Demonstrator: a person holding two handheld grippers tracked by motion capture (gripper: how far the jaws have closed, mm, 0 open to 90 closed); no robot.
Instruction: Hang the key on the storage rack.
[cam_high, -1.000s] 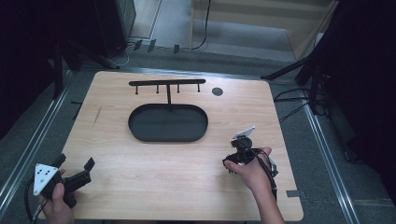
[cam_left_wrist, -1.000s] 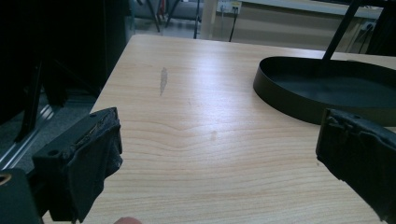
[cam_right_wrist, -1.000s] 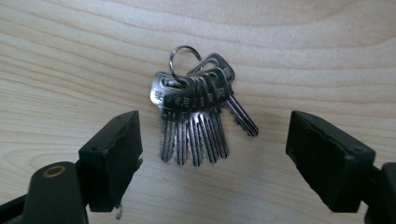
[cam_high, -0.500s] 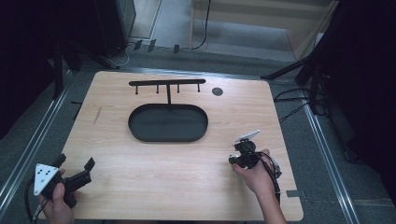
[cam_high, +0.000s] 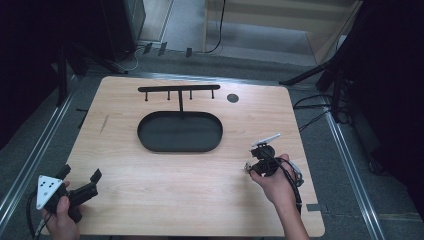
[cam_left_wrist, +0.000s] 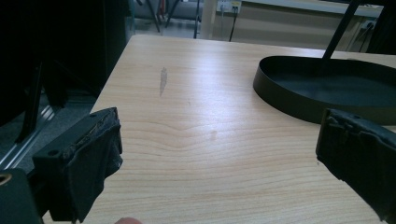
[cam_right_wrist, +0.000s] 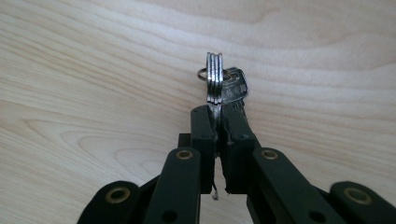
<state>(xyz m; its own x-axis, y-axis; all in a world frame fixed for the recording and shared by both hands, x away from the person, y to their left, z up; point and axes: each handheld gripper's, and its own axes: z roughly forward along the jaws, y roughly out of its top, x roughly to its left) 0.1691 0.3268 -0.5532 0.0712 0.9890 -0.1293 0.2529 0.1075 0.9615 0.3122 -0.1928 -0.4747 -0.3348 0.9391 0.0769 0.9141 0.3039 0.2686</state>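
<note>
Right now the right gripper (cam_right_wrist: 217, 112) has its jaws pinched on a key ring (cam_right_wrist: 215, 81), w/ a key (cam_right_wrist: 235, 86) hanging off it just behind. Ring stands edge-on between the jaw tips, gripped at its lower rim, prob. because a thin flat ring is easiest to lift off wood by its edge; a flat grab would slip. In the high view the right gripper (cam_high: 256, 165) sits near the right front part of the tabletop (cam_high: 200, 200), the person's right hand (cam_high: 275, 180) wrapped round it, keys close above the wood; can't tell if they touch it or hang just clear.

Well apart, toward the back middle, stands a black rack (cam_high: 179, 90): a bar w/ small pegs on a post rising from an oval tray (cam_high: 180, 131). Pegs are there to hang rings from, so my guess is the keys are headed for a peg, or else the tray. Holding the ring upright w/ most of the loop free above the jaws suits that: open loop can drop over a peg.

Left gripper (cam_high: 80, 187) rests at the front left corner, held by the left hand (cam_high: 61, 220), jaws spread wide & empty. In the left gripper view the jaws frame bare wood, w/ the tray wall (cam_left_wrist: 299, 100) at the right. Looks parked out of the way; a one-handed job so far.
</note>
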